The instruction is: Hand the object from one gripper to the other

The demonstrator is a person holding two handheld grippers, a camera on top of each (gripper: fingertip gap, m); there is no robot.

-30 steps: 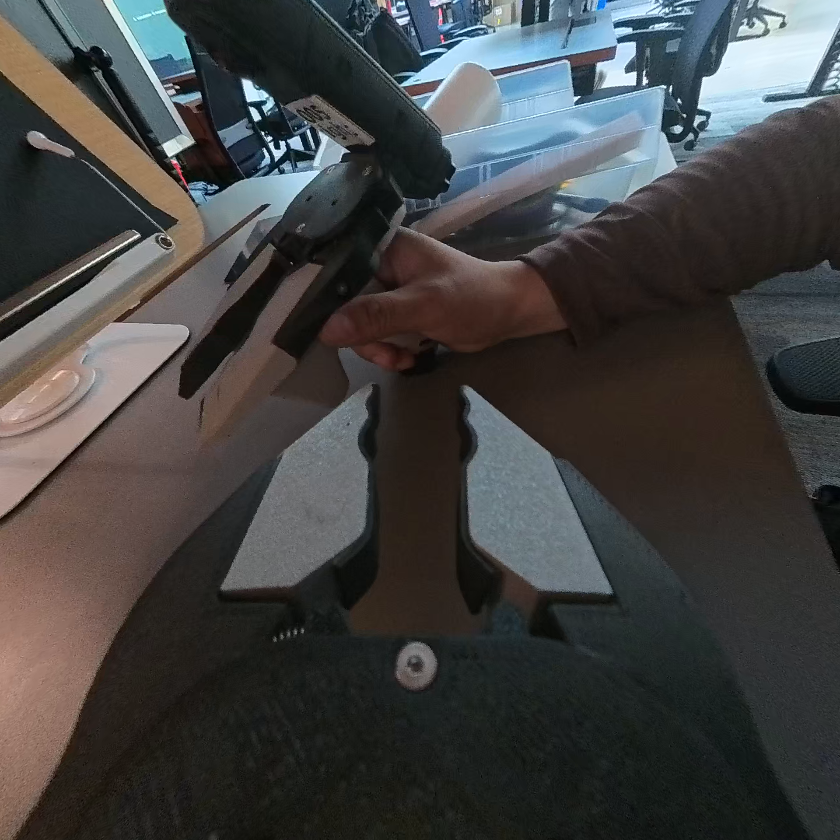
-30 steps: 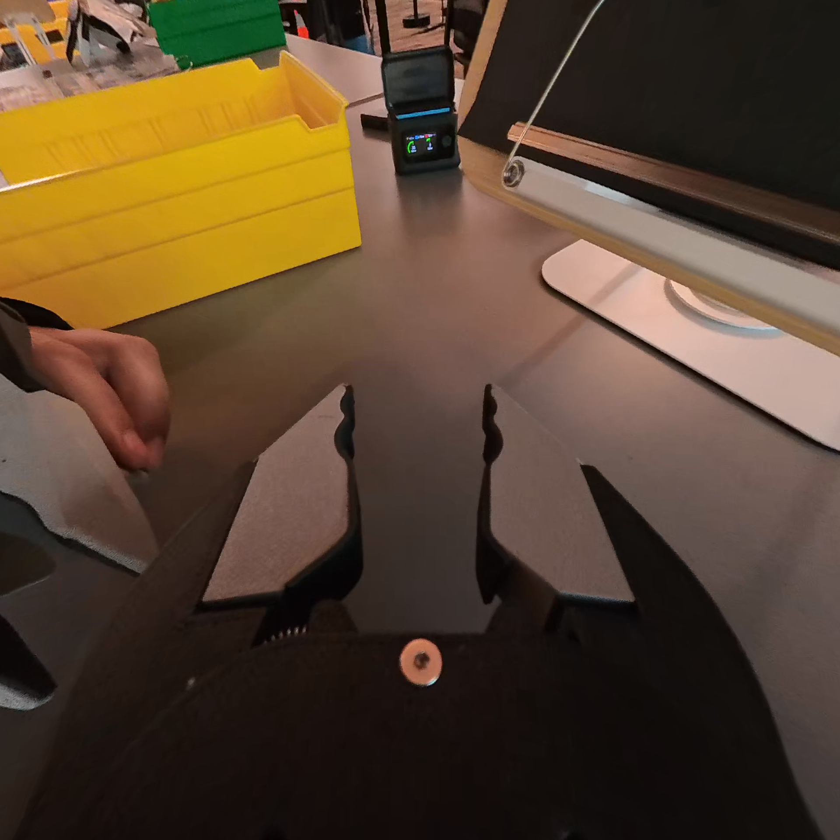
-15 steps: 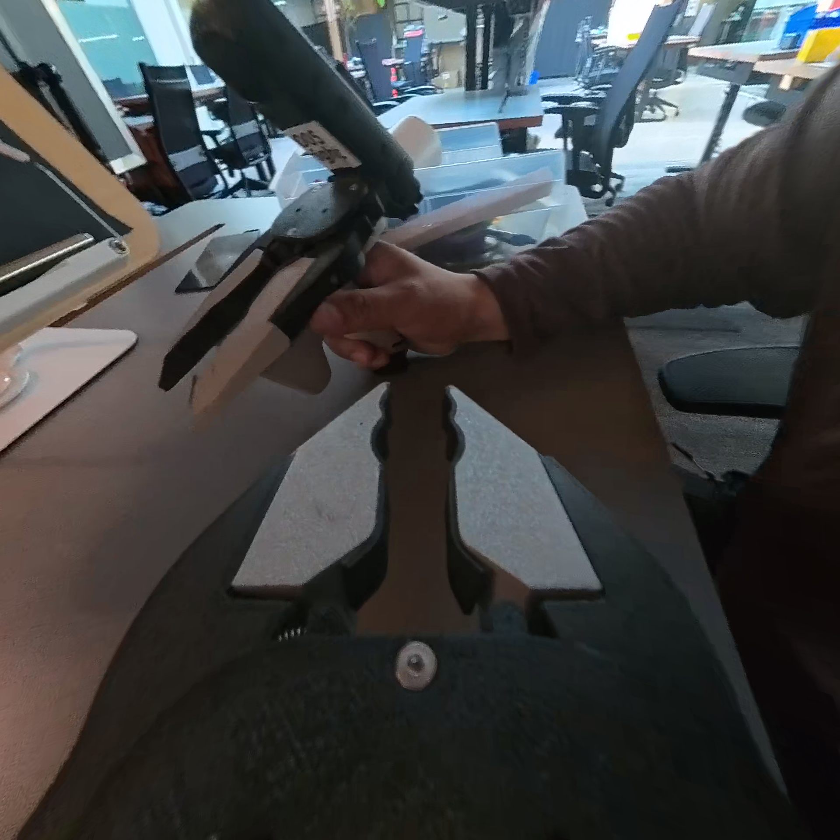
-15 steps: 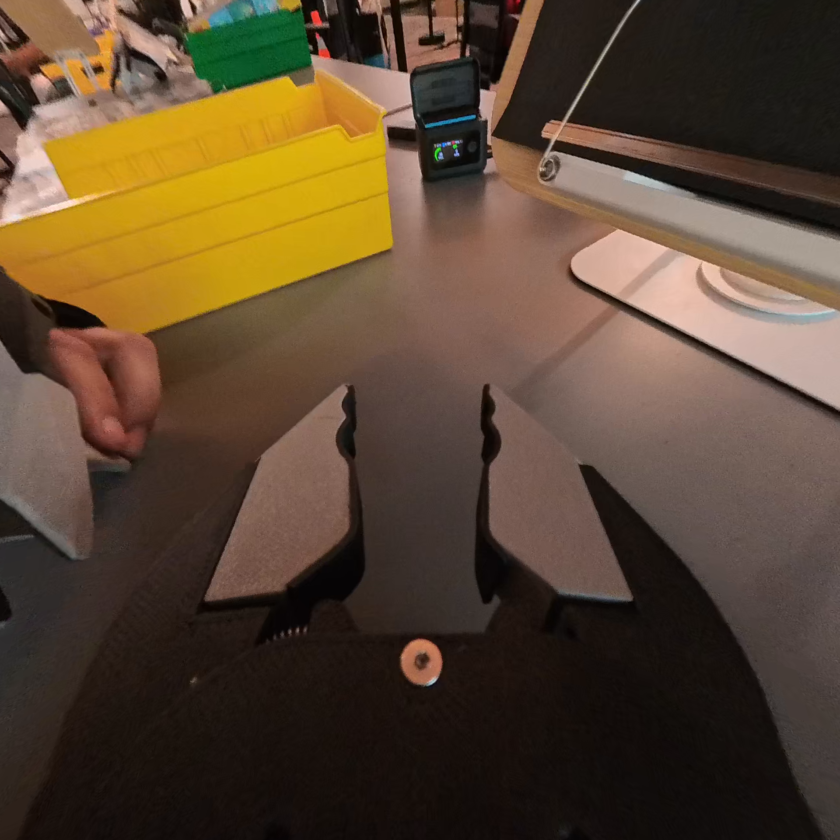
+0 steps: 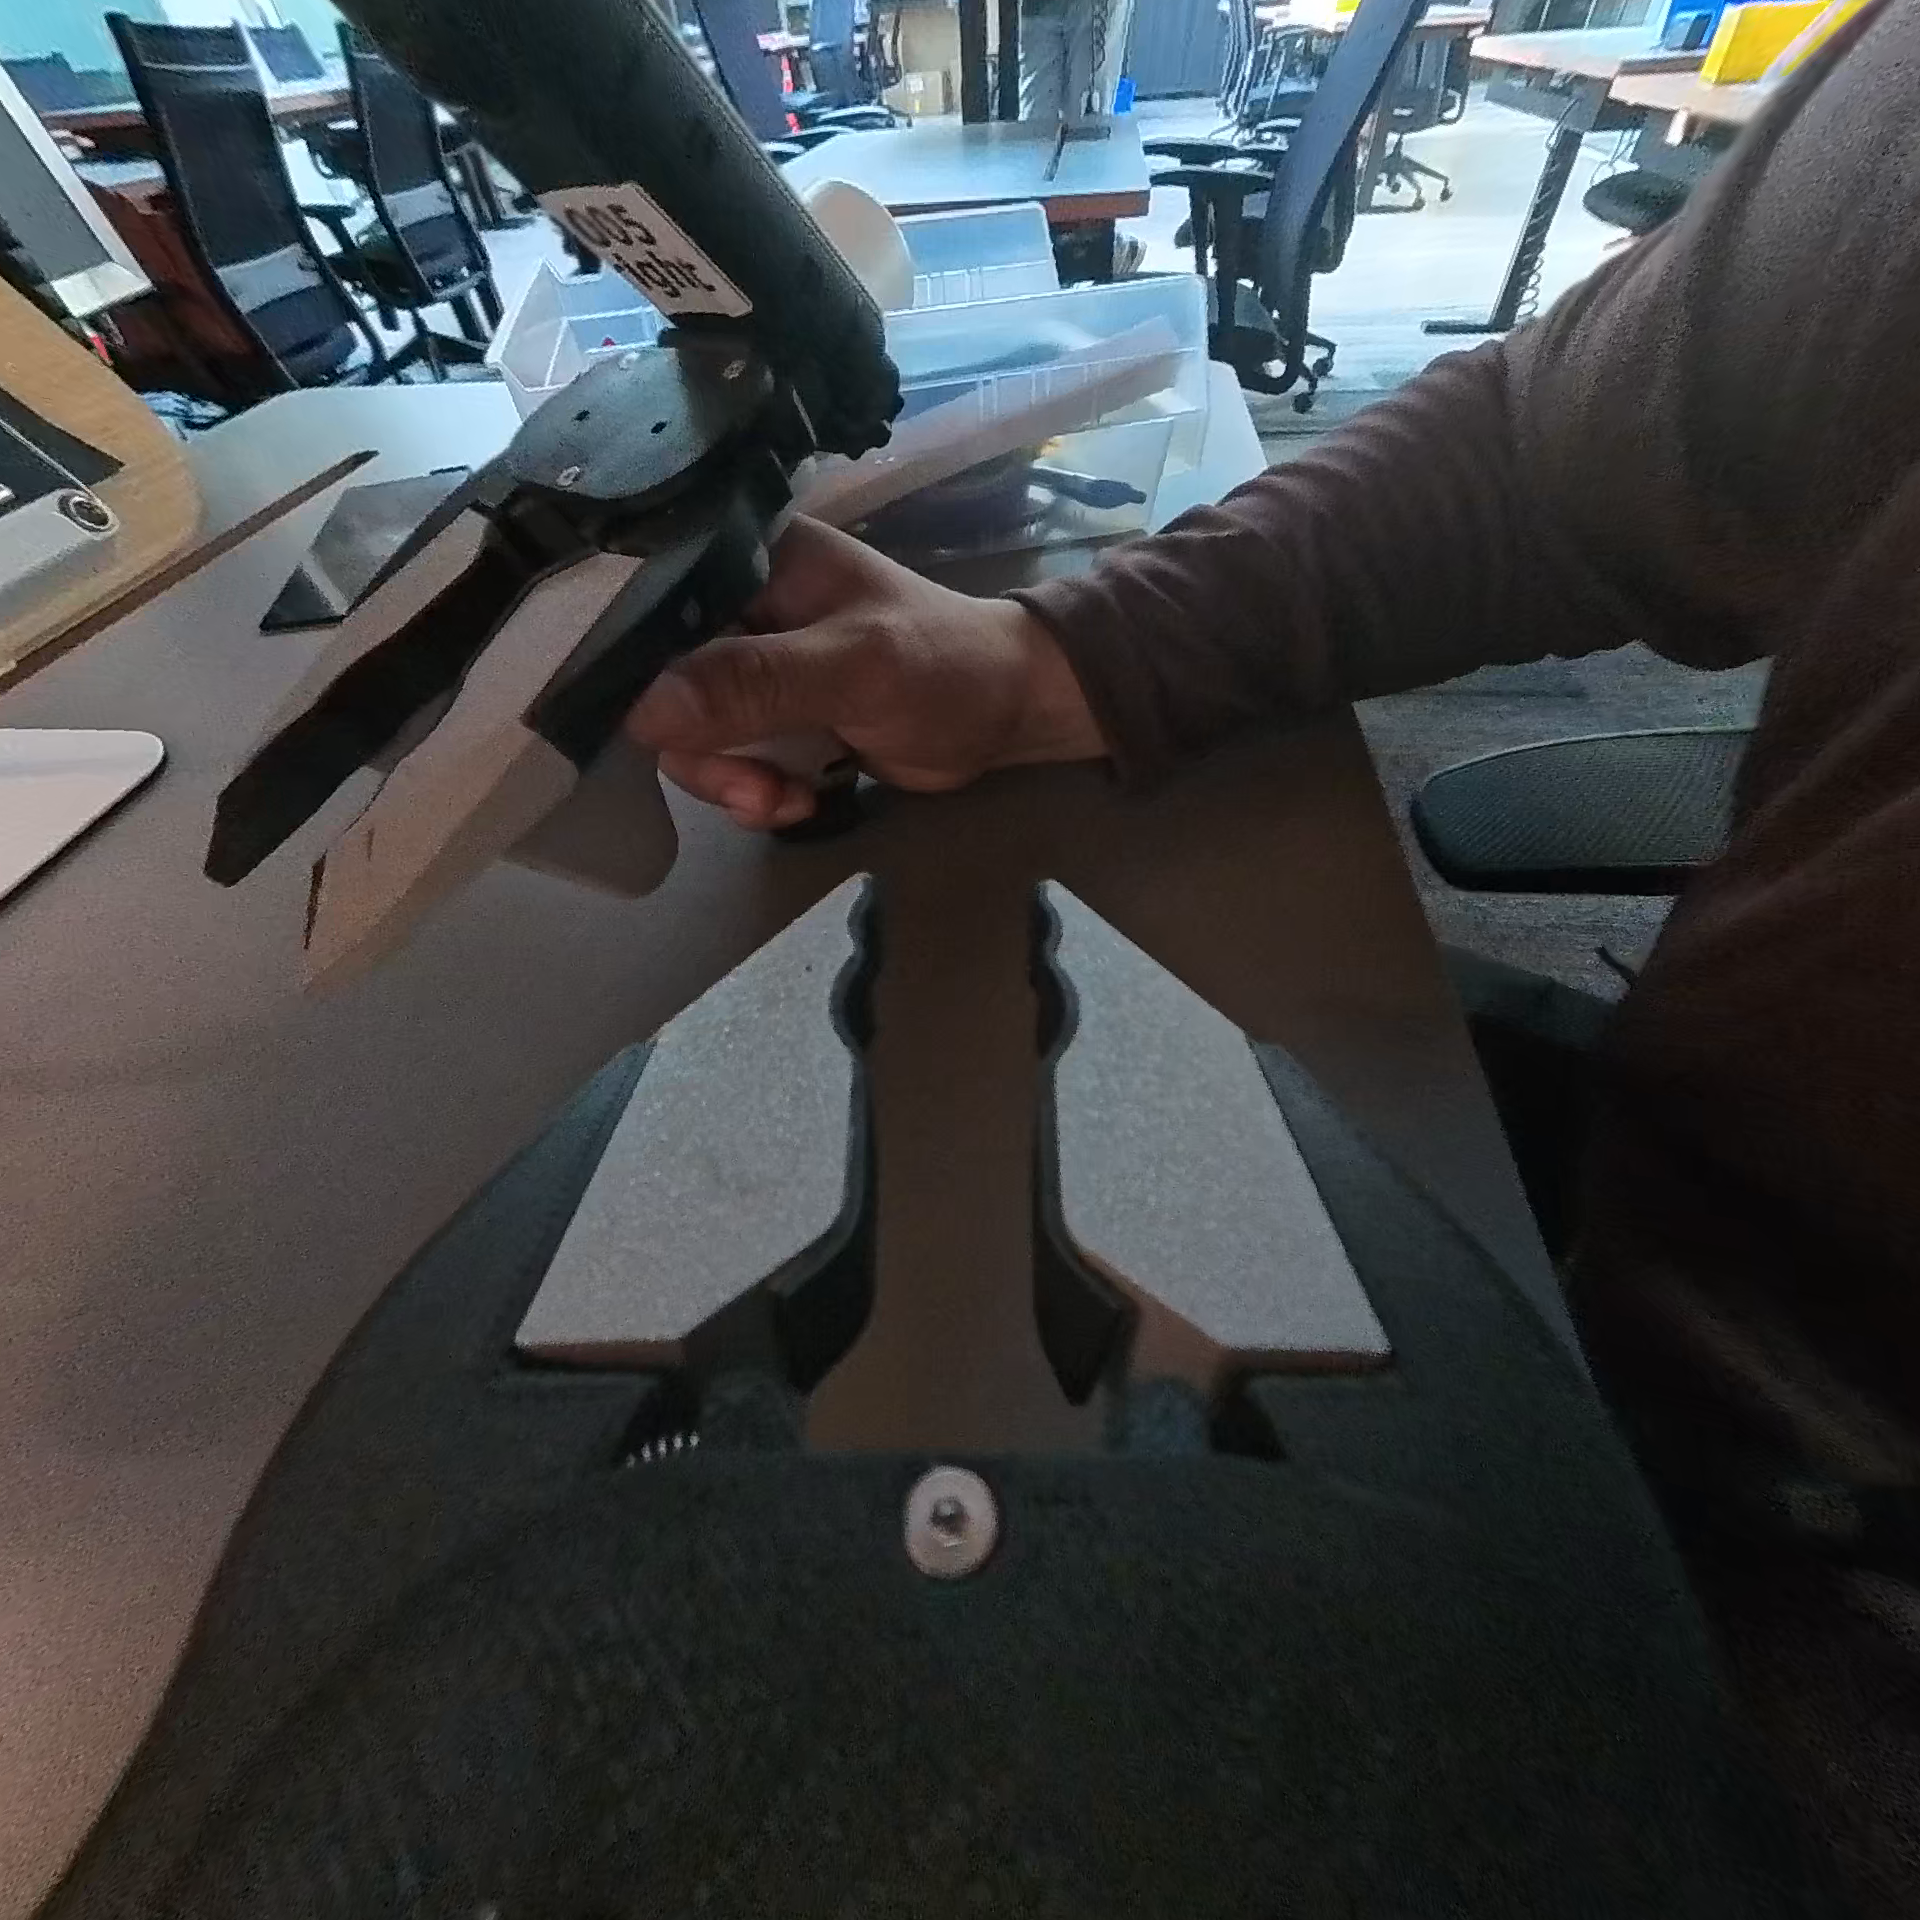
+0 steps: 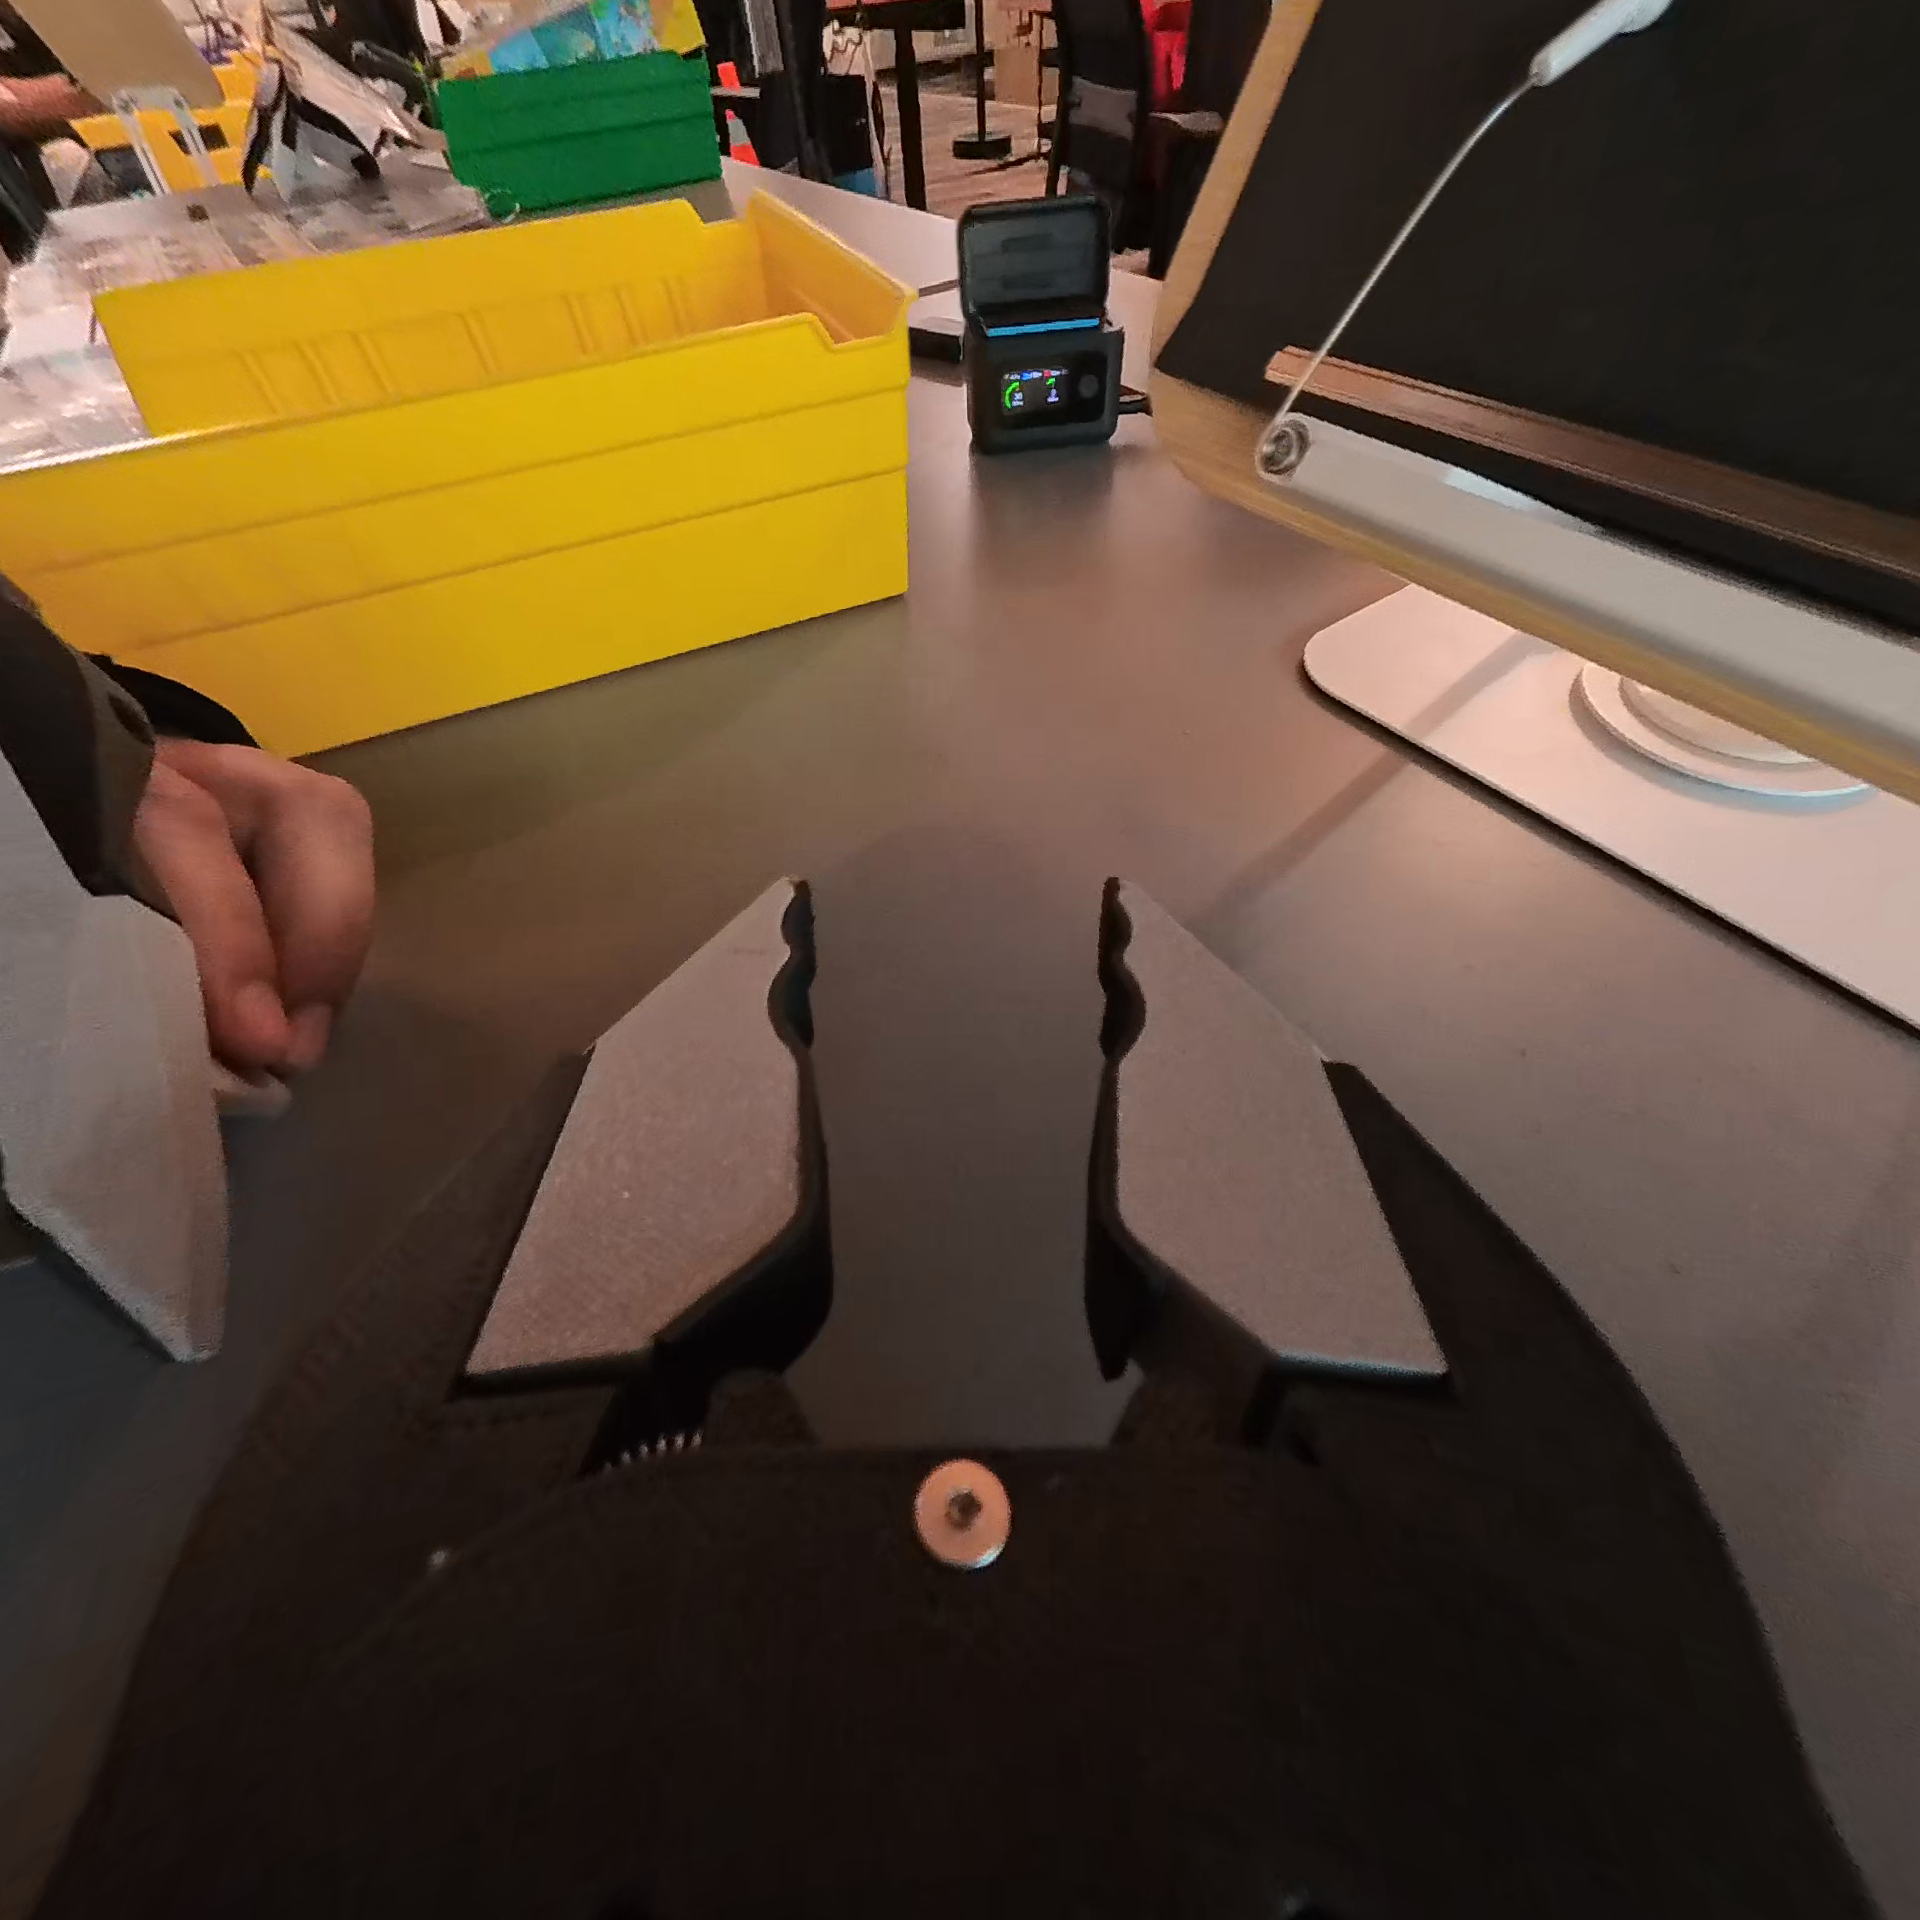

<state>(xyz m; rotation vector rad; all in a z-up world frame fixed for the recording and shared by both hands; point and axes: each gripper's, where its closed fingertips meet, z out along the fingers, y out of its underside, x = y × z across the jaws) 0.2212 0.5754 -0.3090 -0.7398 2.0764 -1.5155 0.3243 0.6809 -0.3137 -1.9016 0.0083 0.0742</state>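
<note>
I see no loose object to hand over in either view. My left gripper [image 5: 954, 904] hovers over the dark table [image 5: 208, 1143], its jaws open with a narrow gap and nothing between them. My right gripper [image 6: 954, 899] is open wider and empty, pointing over the table [image 6: 1039, 727] toward a yellow bin. In the left wrist view the right gripper [image 5: 275, 904] is up and to the left, tilted down, held by a hand [image 5: 883, 675] in a brown sleeve. In the right wrist view one grey finger [image 6: 125, 1195] of the left gripper and its hand [image 6: 260, 914] are at the left edge.
A yellow bin [image 6: 468, 488] stands at the back left, with a green bin [image 6: 582, 135] behind it. A small black device with a lit screen [image 6: 1039, 353] is beside a monitor [image 6: 1558, 260] on a white base [image 6: 1507, 748]. Clear plastic bins [image 5: 1039, 343] and a chair [image 5: 1579, 810] lie beyond the table. My right gripper is the nearer one to the monitor [image 6: 1558, 260]: about 15 cm, against 30 cm.
The left wrist view has turned right, away from the monitor. The left jaws narrowed a little, then widened again. The right gripper has drawn back from the yellow bin. Both stay empty.
</note>
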